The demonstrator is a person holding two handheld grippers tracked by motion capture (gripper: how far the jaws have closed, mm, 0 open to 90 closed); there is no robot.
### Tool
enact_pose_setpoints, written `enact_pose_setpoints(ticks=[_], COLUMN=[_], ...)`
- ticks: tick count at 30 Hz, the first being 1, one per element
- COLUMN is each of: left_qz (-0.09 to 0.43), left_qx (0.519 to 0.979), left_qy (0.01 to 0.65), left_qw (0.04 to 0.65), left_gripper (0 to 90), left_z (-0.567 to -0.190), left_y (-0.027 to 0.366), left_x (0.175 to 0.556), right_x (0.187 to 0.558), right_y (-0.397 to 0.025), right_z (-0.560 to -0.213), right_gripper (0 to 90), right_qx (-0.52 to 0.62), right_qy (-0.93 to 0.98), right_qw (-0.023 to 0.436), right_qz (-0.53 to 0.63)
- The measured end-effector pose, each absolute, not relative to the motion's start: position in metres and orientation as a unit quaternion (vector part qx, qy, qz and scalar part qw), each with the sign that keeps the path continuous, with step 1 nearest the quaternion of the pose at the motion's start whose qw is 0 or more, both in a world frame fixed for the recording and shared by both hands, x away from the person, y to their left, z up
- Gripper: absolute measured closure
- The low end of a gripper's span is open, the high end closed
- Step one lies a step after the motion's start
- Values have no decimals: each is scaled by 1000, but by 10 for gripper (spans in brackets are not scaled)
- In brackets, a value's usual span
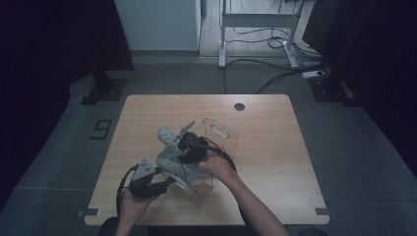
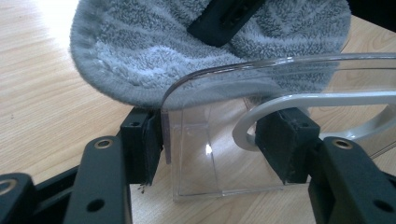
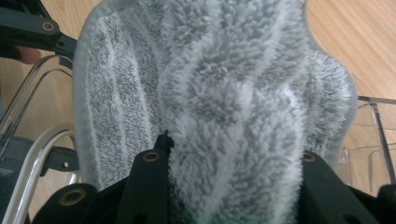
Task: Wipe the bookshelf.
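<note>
Two hand-held grippers share the work here, and that shared hold is where trouble could start. Low and left of centre in the high view, the left hand-held gripper (image 1: 164, 183) has its jaws on either side of the near wall of a clear plastic bin (image 1: 223, 135). In its own view the pads (image 2: 144, 151) sit against that wall beside the handle cut-out, clamping it or very nearly so. If that hold is loose, I judge the light bin could slide or tip on the table (image 1: 275, 162) as cloth is pushed in. Just above it, at the frame's middle, the right hand-held gripper (image 1: 184, 142) is clamped on a grey towel (image 1: 169, 155), its forearm coming up from the lower right with the wrist bent toward the bin. The towel (image 3: 210, 93) bulges thickly between the jaws and drapes over the bin's rim, mostly outside. A fold may snag on the rim, or spill back out once released.
</note>
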State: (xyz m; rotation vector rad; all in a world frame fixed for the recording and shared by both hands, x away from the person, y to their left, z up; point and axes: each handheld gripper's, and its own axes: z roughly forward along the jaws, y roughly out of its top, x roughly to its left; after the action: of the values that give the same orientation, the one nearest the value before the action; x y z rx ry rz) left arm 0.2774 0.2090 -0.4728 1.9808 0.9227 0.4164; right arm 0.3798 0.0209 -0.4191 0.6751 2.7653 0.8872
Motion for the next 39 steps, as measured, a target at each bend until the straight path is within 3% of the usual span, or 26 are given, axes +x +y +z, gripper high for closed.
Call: enact_pose_setpoints(ticks=[39], left_qz=[170], left_qx=[796], left_qy=[378], left_qw=[440], left_gripper=[427], left_z=[-472], left_y=[208], left_x=[277], right_x=[338], right_y=[-49], right_z=[-432], right_gripper=[613], right_qx=[235], right_qy=[914], right_qw=[62], right_qz=[326])
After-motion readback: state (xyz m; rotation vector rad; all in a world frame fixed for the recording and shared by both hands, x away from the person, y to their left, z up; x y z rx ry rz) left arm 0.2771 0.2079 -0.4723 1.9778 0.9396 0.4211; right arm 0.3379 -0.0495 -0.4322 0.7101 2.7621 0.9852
